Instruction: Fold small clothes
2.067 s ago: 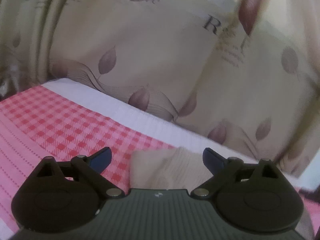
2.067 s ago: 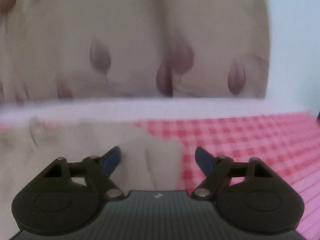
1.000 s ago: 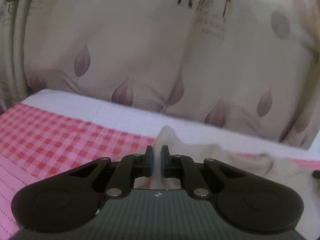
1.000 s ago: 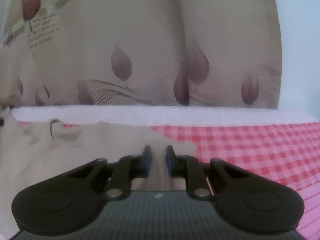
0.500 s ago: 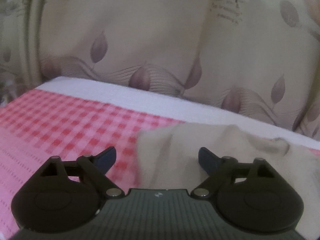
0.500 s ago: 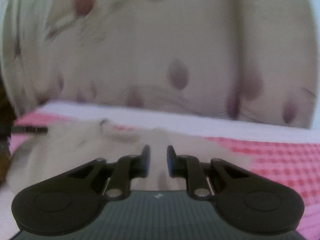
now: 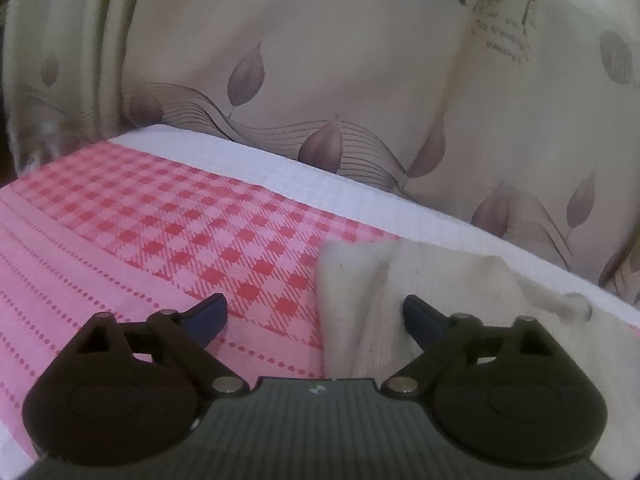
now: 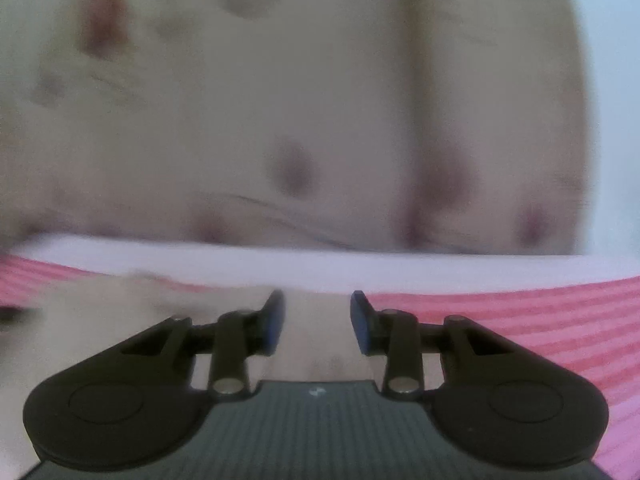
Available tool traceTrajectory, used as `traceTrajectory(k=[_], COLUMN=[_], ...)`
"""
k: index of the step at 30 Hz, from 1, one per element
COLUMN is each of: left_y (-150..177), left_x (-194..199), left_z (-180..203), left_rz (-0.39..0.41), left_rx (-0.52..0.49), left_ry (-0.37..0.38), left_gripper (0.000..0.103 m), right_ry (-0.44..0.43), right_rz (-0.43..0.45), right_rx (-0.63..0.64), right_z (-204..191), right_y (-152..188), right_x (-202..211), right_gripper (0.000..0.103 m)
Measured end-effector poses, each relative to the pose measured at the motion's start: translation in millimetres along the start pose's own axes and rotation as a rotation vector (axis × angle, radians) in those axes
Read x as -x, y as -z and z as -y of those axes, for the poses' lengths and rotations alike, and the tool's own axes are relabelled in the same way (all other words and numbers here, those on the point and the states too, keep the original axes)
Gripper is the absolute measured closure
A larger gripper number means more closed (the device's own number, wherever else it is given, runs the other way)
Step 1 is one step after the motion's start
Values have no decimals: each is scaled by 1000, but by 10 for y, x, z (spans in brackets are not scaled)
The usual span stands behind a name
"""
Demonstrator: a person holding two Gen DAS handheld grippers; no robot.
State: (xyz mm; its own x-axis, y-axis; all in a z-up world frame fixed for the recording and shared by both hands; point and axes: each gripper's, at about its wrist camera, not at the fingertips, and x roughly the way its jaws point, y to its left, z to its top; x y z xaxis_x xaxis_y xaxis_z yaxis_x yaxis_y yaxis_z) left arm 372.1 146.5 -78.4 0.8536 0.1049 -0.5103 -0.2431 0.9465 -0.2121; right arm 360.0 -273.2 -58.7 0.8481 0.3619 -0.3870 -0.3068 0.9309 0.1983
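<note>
A small beige knitted garment [image 7: 432, 300] lies flat on the pink and red checked cloth [image 7: 168, 232]. In the left wrist view its left edge runs between the fingers of my left gripper [image 7: 316, 316], which is wide open and holds nothing. In the blurred right wrist view the same garment [image 8: 132, 320] spreads to the left, and its right end lies between the fingers of my right gripper [image 8: 318, 320]. The right gripper's jaws stand partly apart and grip nothing.
A white border strip [image 7: 304, 176] runs along the far edge of the checked cloth. A beige curtain with brown leaf print [image 7: 320, 60] hangs close behind it. The curtain also fills the back of the right wrist view [image 8: 296, 120].
Both grippers shut on the garment's corners and carried them over. The left opened half a second ago and stays open. The right gripper has just opened and is moving.
</note>
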Motion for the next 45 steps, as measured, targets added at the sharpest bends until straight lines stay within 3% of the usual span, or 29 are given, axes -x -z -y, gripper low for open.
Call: traceTrajectory(k=[2, 4, 6, 8, 10, 11, 14, 16, 19, 22, 24, 28, 30, 32, 34, 36, 40, 45], left_y=[-10, -14, -12, -16, -19, -17, -15, -18, -21, -26, -25, -23, -20, -19, -21, -21, -26, -23], left_x=[-13, -14, -10, -11, -8, -6, 4, 11, 19, 23, 30, 36, 40, 38, 30, 30, 20, 19], left_z=[-30, -53, -64, -65, -48, -42, -50, -60, -64, -57, -55, -61, -48, -34, -30, -28, -34, -37], left_rz=[5, 7, 8, 7, 6, 7, 8, 16, 23, 22, 23, 25, 26, 27, 25, 25, 25, 24], left_rx=[16, 31, 41, 46, 41, 39, 44, 52, 63, 66, 68, 70, 64, 56, 51, 50, 48, 44], left_ry=[1, 7, 9, 11, 5, 4, 5, 7, 9, 10, 10, 14, 12, 7, 6, 5, 4, 3], left_gripper=[7, 7, 7, 7, 7, 7, 6, 3, 2, 2, 2, 1, 1, 1, 1, 0, 0, 0], right_ry=[-165, -305, -358, -275, -207, -128, -131, -81, -156, -82, 57, 14, 25, 77, 139, 180, 193, 228], right_rz=[-11, -66, -133, -235, -218, -246, -278, -265, -186, -176, -255, -215, -110, -5, 8, -19, -183, -179], right_rx=[68, 159, 291, 400, 361, 318, 73, 46, -60, 53, 168, 0, -66, -72, -32, 19, 31, 46], right_z=[-350, -709, -1053, -1240, -1168, -1093, -799, -803, -701, -756, -712, -436, -434, -488, -581, -671, -684, -713], right_y=[29, 97, 226, 362, 306, 229, 51, -14, -68, 31, 211, 194, 163, 225, 349, 502, 511, 522], right_x=[94, 54, -87, -385, -580, -723, -903, -895, -636, -457, -593, -555, -332, -94, -8, 10, -208, -241], right_gripper=[51, 49, 50, 50, 48, 36, 34, 34, 34, 33, 26, 22, 18, 4, 3, 3, 0, 0])
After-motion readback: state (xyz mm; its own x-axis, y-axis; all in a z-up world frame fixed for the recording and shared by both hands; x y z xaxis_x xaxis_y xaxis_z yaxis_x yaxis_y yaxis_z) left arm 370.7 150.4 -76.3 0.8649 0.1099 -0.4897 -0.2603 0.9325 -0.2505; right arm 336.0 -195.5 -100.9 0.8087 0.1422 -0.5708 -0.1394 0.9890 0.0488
